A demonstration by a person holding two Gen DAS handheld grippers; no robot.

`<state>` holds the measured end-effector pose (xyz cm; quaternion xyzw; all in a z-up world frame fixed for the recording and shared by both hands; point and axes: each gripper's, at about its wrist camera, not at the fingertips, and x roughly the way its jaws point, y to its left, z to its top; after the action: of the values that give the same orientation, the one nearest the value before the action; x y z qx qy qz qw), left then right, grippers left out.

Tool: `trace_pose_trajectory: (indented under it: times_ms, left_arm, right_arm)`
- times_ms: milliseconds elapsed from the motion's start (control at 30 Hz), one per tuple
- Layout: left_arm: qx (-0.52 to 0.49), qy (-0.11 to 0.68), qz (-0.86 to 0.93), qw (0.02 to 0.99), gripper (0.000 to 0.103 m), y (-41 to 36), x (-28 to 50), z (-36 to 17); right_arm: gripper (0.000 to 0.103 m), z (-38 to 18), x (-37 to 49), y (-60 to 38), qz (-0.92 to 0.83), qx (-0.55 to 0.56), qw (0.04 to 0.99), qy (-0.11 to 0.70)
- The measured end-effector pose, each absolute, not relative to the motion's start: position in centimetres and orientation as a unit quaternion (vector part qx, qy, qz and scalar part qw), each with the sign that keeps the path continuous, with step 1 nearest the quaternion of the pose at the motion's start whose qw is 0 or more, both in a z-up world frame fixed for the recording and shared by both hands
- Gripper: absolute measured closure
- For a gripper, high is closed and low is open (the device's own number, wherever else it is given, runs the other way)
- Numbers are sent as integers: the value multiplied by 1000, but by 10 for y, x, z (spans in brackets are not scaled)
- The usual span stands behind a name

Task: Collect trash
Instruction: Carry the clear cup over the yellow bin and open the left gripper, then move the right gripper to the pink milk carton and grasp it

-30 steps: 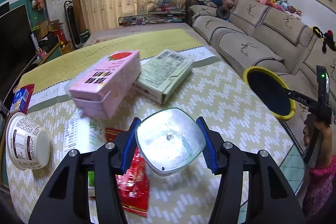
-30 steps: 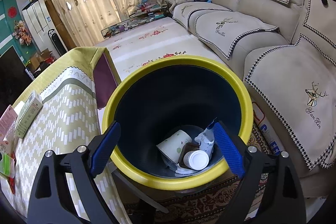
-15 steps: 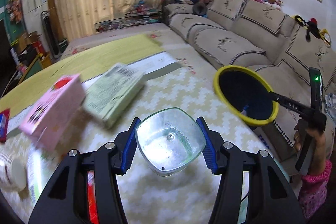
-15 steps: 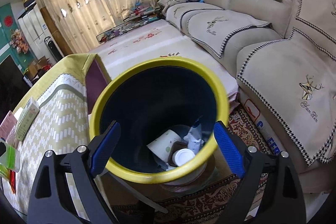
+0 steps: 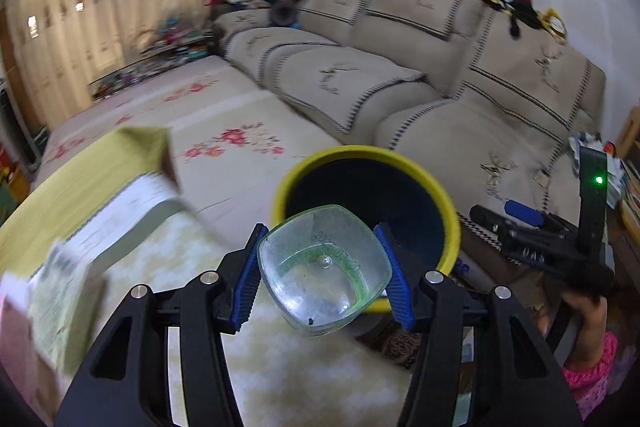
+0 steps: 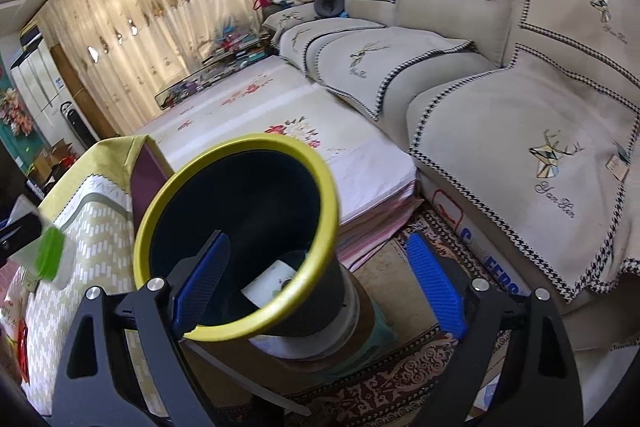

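Note:
My left gripper [image 5: 324, 267] is shut on a clear plastic cup [image 5: 324, 269] with a green band, held base-forward just in front of the near rim of the yellow-rimmed dark trash bin [image 5: 400, 157]. My right gripper [image 6: 320, 277] is open; its left finger is inside the bin [image 6: 240, 147] and its right finger outside, straddling the near wall without closing on it. The bin holds a white paper cup [image 6: 272, 279]. The cup with the green band [image 6: 50, 255] shows at the left edge of the right wrist view. The right gripper [image 5: 532, 227] shows at the right of the left wrist view.
The bin stands beside the table with the yellow-green patterned cloth [image 5: 132, 239] [image 6: 92, 227]. Blurred boxes [image 5: 60, 291] lie at the table's left. A beige sofa [image 6: 500, 99] runs along the right, a floral mat [image 6: 280, 115] behind, a patterned rug [image 6: 400, 367] below.
My left gripper has swung right with the cup, from over the table's boxes to the bin's rim. The right gripper has shifted right and lower; the bin now sits left in its view.

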<state>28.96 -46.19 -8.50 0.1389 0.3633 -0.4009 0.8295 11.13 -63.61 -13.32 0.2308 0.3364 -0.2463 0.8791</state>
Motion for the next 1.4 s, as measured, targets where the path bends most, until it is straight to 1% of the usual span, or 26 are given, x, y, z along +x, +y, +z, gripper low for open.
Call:
trace_pose_trajectory:
  times_ms: [333, 367, 433, 500, 533, 733, 867, 1000, 1167, 1400]
  left_arm:
    - [162, 367, -410, 819, 48, -544, 319, -112]
    - [163, 367, -405, 821, 41, -547, 322, -114]
    - [152, 370, -400, 825, 33, -548, 328, -113]
    - [142, 362, -402, 829, 31, -542, 327, -105]
    - [140, 355, -401, 833, 28, -537, 325, -100]
    - [101, 318, -393, 857, 18, -475, 295, -55]
    - [77, 289, -381, 875, 15, -420, 274, -22]
    - [66, 262, -351, 897, 12, -362, 263, 1]
    - [41, 253, -298, 919, 11, -284, 263, 12]
    - [21, 232, -205, 951, 11, -173, 264, 15]
  right_arm:
    - [17, -140, 94, -651, -273, 245, 866, 341]
    - [17, -140, 94, -651, -273, 246, 865, 342]
    - [18, -140, 95, -647, -271, 247, 865, 342]
    - [17, -140, 97, -643, -267, 244, 867, 344]
    - [17, -140, 98, -641, -264, 243, 867, 345]
    - [18, -138, 106, -625, -246, 243, 872, 346]
    - [18, -134, 112, -611, -235, 236, 875, 352]
    - [18, -128, 120, -596, -227, 224, 879, 355]
    - [18, -121, 135, -574, -213, 212, 884, 359]
    - [18, -112, 175, -516, -168, 174, 895, 376]
